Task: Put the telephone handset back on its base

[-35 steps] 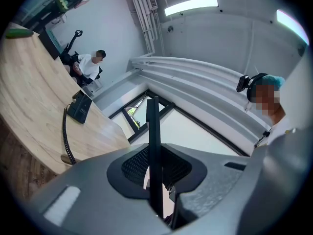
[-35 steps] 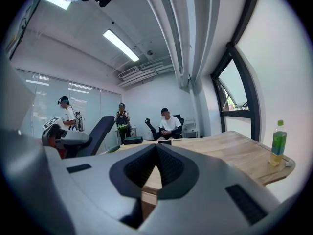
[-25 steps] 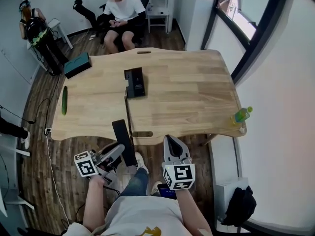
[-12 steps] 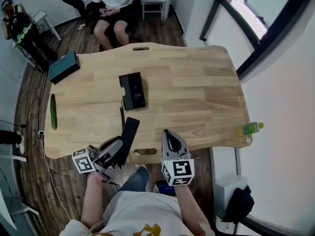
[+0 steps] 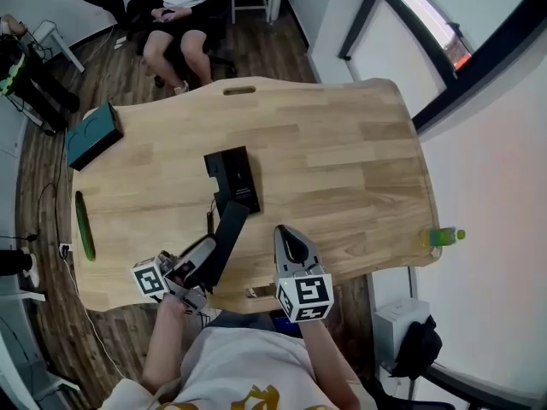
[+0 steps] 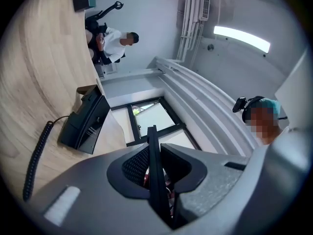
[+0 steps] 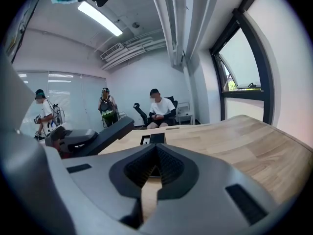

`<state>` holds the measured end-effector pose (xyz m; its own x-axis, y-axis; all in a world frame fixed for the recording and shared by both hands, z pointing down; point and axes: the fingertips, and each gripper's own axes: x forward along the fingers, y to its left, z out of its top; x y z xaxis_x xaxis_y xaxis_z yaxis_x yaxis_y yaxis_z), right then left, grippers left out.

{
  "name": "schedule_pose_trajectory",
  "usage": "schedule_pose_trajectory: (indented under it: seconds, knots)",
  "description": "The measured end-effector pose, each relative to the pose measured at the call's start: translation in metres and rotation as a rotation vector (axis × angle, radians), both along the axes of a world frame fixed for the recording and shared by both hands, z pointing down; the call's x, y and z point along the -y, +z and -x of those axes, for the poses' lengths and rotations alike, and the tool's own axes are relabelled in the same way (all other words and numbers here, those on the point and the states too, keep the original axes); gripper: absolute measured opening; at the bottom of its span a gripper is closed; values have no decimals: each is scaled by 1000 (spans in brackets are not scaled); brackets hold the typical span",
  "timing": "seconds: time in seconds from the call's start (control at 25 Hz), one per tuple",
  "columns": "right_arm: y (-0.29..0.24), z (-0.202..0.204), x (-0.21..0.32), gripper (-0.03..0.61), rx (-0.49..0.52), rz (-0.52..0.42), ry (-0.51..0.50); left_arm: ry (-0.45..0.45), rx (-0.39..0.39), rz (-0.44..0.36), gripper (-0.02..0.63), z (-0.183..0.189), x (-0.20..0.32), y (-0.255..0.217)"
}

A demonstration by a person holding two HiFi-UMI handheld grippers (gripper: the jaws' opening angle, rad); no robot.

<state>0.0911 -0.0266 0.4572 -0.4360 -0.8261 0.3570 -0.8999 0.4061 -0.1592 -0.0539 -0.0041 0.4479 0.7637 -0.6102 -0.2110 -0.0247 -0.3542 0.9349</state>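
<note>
The handset (image 5: 232,229) was held clamped in the left gripper (image 5: 205,253) over the surface's (image 5: 342,169) near edge, just short of the base (image 5: 232,176), and had yet to be aligned and lowered onto it, while the right gripper (image 5: 285,236) was held closed and empty.

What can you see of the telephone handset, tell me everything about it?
The handset is a long, flat, black bar, plastic by its look. The left tongs clamp its near end; it is held above the wooden table, pointing at the black base, far end close to the base's near edge. A coiled cord lies on the table near it.
</note>
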Motion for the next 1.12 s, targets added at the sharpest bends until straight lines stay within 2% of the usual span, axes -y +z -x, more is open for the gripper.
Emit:
schedule_pose_trajectory:
  seconds: [0.2,0.36,0.52,0.8,1.12]
  knots:
    - [-5,9,19,3,-12,-13,11,-42,-67,-18,74,19,22,-6]
    - [-5,15,24,3,-18,-12,13,-76,-75,-45,74,35,32,-6]
    - [-3,14,26,3,-19,-4,17,-94,-93,-32,74,38,39,-3]
    - [8,18,40,3,-7,7,-15,-128,-106,-13,74,38,48,6]
    - [17,28,54,3,13,21,-70,-207,-72,-7,74,47,57,15]
